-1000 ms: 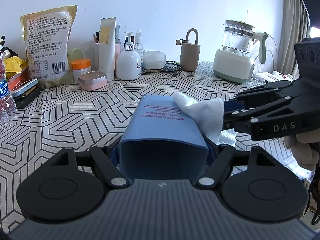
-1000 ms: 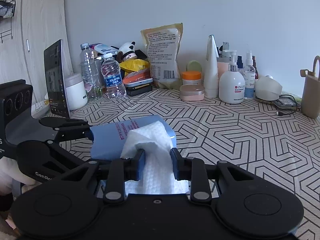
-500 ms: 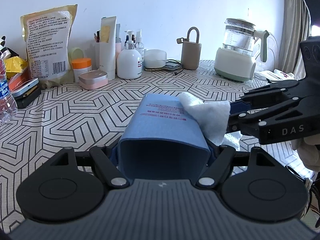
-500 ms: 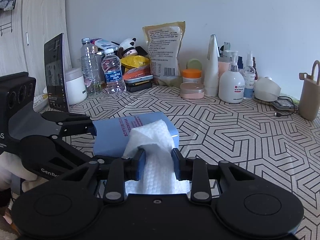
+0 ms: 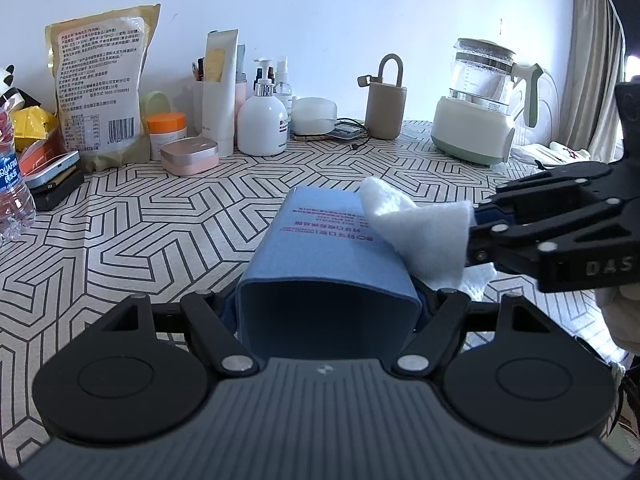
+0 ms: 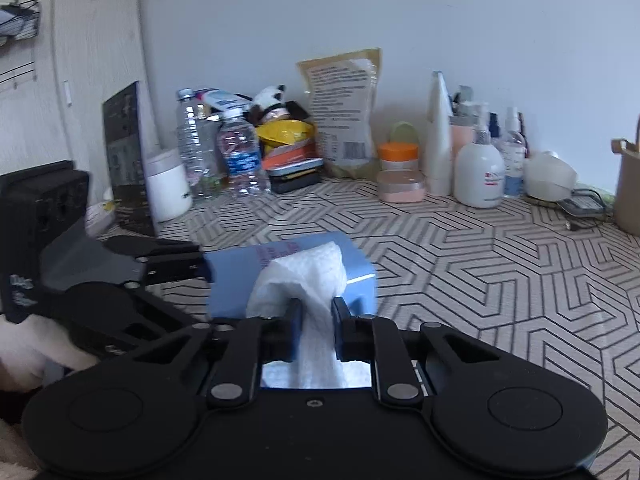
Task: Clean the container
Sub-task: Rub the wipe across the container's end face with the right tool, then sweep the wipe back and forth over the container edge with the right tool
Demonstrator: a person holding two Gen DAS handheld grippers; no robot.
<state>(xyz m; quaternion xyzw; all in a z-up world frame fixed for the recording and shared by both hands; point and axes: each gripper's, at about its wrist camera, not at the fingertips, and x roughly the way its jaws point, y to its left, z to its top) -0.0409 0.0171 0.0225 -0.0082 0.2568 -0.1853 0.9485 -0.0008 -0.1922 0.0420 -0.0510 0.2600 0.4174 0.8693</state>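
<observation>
L gripper tilted down over the patterned table – jaws clamped on the sides of the blue container, open end facing the cam. R gripper comes in from the right, jaws closing on a white wipe – wipe lies against container's top right edge

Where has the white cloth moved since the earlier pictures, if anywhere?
Yes: slightly right. Against the blue container, steady in the left wrist view, the white cloth now reaches farther past its right edge.
</observation>
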